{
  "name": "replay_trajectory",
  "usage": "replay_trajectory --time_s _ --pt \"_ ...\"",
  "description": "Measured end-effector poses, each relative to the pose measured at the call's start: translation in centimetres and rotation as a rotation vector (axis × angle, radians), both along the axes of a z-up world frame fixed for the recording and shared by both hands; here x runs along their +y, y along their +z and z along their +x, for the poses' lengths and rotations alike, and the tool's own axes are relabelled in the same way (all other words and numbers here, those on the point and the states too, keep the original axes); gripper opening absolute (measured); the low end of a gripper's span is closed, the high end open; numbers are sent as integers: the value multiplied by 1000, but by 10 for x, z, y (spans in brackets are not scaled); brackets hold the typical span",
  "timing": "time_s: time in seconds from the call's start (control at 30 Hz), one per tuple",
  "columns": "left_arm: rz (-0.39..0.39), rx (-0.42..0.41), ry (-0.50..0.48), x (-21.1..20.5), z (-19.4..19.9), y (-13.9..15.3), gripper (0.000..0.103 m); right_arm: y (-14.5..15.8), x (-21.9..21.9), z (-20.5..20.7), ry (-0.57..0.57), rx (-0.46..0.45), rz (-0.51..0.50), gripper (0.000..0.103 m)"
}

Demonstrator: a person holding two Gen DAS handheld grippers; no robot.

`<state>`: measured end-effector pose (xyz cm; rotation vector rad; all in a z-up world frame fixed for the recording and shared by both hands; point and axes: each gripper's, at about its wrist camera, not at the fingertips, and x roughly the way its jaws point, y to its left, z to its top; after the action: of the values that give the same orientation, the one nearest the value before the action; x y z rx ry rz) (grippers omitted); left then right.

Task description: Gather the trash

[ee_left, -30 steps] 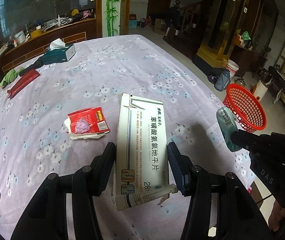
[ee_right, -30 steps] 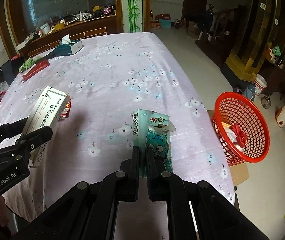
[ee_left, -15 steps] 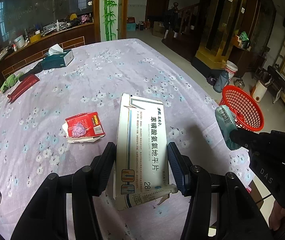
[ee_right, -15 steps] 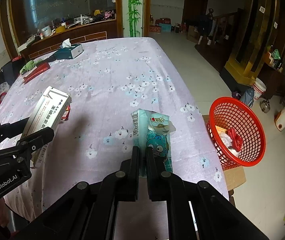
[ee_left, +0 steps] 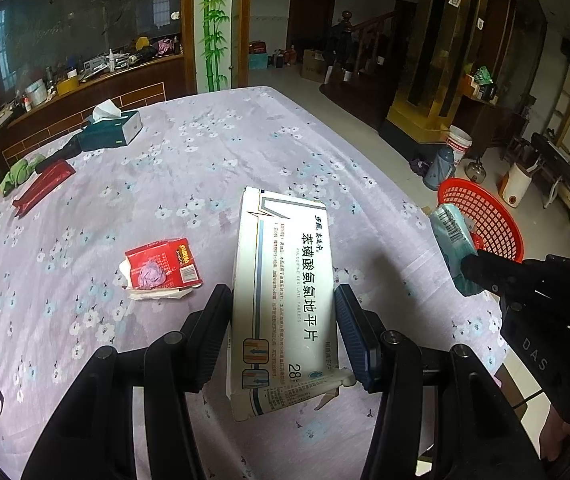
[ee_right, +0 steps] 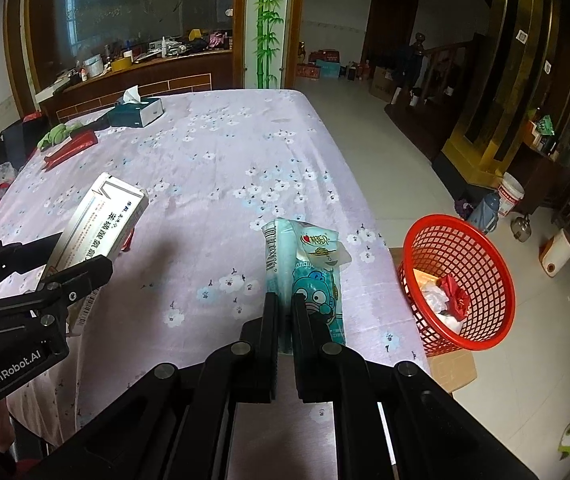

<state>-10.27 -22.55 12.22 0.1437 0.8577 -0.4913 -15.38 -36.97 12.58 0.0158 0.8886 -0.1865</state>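
A long white cardboard medicine box (ee_left: 285, 300) is pinched between the two fingers of the left gripper (ee_left: 283, 332) and is held up above the purple flowered tablecloth (ee_left: 213, 160). A light blue plastic snack wrapper with a cartoon face (ee_right: 309, 276) is squeezed tight in the right gripper (ee_right: 283, 320), whose fingers are pressed almost together on it.

A round red plastic mesh basket (ee_right: 481, 332) is seen on a cardboard box on the floor, just past the table edge on the right. Some trash, red and white crumpled bits, is already lying inside it, so part of the job looks done.

Neither held piece has been dropped in yet. A torn red paper packet with crumpled white paper (ee_left: 161, 270) is left on the cloth and will likely need picking up too. The green tissue box (ee_left: 111, 132) far back is probably not trash.
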Motion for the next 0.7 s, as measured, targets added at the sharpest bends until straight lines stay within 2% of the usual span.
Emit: replay_trajectory --time_s 0.7 --pt "-4 -11 -22 -13 -2 5 52 7 -8 -5 -20 -19 -21 6"
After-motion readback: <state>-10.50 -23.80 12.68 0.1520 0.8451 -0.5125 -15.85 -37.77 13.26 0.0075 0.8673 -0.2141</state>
